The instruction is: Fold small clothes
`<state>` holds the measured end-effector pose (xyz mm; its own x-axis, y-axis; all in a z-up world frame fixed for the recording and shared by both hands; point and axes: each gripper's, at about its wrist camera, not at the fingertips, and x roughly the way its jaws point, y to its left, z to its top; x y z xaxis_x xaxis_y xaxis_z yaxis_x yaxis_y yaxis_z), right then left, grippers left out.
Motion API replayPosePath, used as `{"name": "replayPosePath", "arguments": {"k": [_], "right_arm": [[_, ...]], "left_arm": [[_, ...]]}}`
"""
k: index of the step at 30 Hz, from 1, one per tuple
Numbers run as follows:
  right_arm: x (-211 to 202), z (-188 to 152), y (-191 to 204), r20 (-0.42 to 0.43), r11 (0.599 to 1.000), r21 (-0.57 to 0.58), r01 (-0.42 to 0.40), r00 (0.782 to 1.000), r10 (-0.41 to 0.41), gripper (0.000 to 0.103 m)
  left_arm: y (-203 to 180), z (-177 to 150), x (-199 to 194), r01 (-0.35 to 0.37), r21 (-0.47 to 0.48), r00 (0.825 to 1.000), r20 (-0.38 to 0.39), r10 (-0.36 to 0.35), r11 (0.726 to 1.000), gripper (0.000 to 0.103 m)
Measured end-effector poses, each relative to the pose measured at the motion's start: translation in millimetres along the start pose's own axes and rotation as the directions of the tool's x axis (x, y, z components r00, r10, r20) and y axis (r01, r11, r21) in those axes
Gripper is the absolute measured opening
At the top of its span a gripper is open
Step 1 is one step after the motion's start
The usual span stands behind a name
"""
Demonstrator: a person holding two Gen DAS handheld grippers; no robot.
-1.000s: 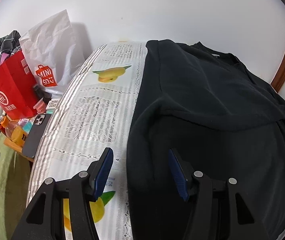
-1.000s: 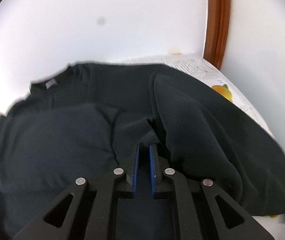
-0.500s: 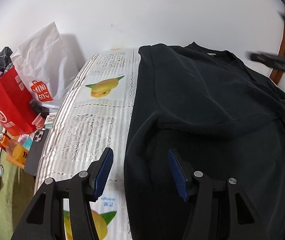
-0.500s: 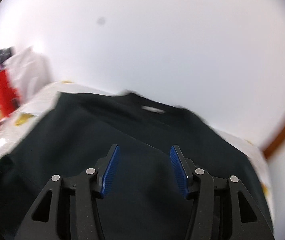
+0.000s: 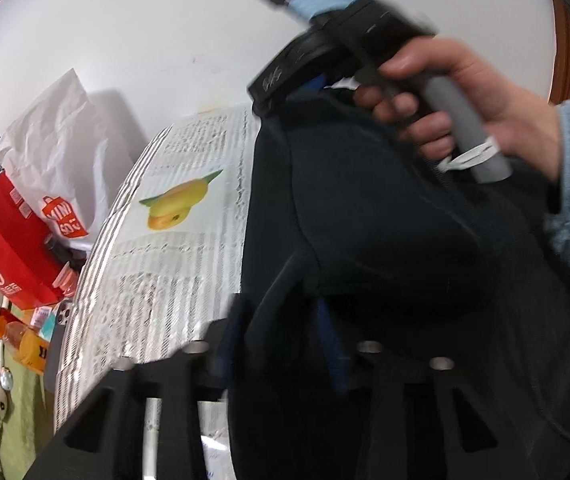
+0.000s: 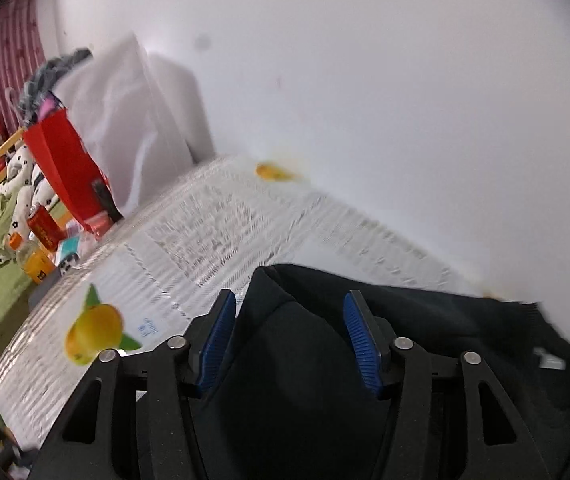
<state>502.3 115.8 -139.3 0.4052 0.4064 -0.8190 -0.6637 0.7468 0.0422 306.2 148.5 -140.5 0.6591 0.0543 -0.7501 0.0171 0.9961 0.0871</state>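
Observation:
A black garment point(image 5: 365, 220) lies spread on a table under a white lemon-print cloth point(image 5: 177, 264). At the bottom of the left wrist view, my left gripper point(image 5: 281, 320) straddles the garment's left edge. Its jaws are closing and bunched fabric fills the gap between the blue pads. A hand in a fuzzy blue sleeve holds my right gripper point(image 5: 269, 100) down at the garment's far left corner. In the right wrist view, my right gripper point(image 6: 289, 304) has that corner of the black garment point(image 6: 465, 340) between its pads. Its jaws are closing but stand clear of the fabric.
Left of the table stand a red paper bag point(image 5: 5, 248), a white shopping bag point(image 5: 57, 152) and an orange bottle point(image 5: 25, 344). A phone point(image 5: 61, 320) lies by the table's edge. A white wall runs behind, with a wooden frame point(image 5: 565, 40) at the right.
My right gripper let go of the sleeve in the garment's middle, opened, and swung left to the far corner. My left gripper's jaws narrowed onto the left edge.

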Motion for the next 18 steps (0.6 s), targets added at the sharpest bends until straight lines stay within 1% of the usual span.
{"name": "replayPosePath", "arguments": {"k": [1, 2, 3, 4, 5, 6, 8, 9, 10, 12, 14, 15, 17, 18], "right_arm": [[8, 0, -3, -0.026, 0.998, 0.02, -0.051, 0.998, 0.052, 0.019], [13, 2, -4, -0.028, 0.996, 0.033, -0.083, 0.996, 0.084, 0.016], [10, 2, -6, 0.005, 0.992, 0.049, -0.114, 0.993, 0.114, 0.013], [5, 2, -8, 0.042, 0.99, 0.058, -0.13, 0.991, 0.128, 0.013], [-4, 2, -11, 0.098, 0.984, 0.068, -0.166, 0.982, 0.159, 0.013], [-12, 2, -15, 0.147, 0.974, 0.087, -0.21, 0.969, 0.196, 0.013], [-16, 4, -22, 0.196, 0.954, 0.143, -0.264, 0.952, 0.234, 0.013], [-12, 6, -25, 0.207, 0.94, 0.181, -0.289, 0.946, 0.251, 0.013], [-6, 9, -26, 0.206, 0.934, 0.198, -0.298, 0.944, 0.258, 0.013], [15, 12, -21, 0.172, 0.933, 0.233, -0.273, 0.956, 0.237, 0.013], [34, 14, -12, 0.119, 0.95, 0.227, -0.213, 0.975, 0.19, 0.014], [43, 14, -8, 0.09, 0.96, 0.215, -0.179, 0.983, 0.163, 0.017], [52, 13, 6, 0.033, 0.982, 0.158, -0.105, 0.994, 0.101, 0.019], [46, 13, 9, 0.037, 0.987, 0.132, -0.094, 0.995, 0.09, 0.024]], "left_arm": [[3, 1, 1, 0.013, -0.013, 1.0, 0.005, -0.013, 1.0, 0.012], [7, 1, 1, 0.033, -0.034, 0.999, 0.006, -0.033, 0.999, 0.009], [16, 1, -1, 0.069, -0.082, 0.997, 0.02, -0.068, 0.994, 0.009], [24, 1, -2, 0.092, -0.117, 0.996, 0.032, -0.089, 0.989, 0.009], [31, 1, -4, 0.116, -0.153, 0.993, 0.043, -0.11, 0.981, 0.009], [36, 0, -6, 0.131, -0.187, 0.991, 0.051, -0.124, 0.974, 0.009], [45, 0, -6, 0.15, -0.243, 0.988, 0.057, -0.14, 0.958, 0.009], [50, -1, -6, 0.157, -0.274, 0.987, 0.062, -0.145, 0.949, 0.009], [53, -2, -6, 0.157, -0.292, 0.987, 0.063, -0.144, 0.944, 0.009], [57, -4, -3, 0.143, -0.31, 0.99, 0.049, -0.135, 0.94, 0.009], [60, -5, 1, 0.143, -0.328, 0.99, 0.026, -0.142, 0.934, 0.009], [61, -5, 4, 0.148, -0.335, 0.988, 0.016, -0.151, 0.93, 0.009], [63, -5, 5, 0.141, -0.338, 0.989, 0.004, -0.148, 0.93, 0.014], [62, -6, 5, 0.133, -0.335, 0.99, -0.002, -0.142, 0.933, 0.015]]}}
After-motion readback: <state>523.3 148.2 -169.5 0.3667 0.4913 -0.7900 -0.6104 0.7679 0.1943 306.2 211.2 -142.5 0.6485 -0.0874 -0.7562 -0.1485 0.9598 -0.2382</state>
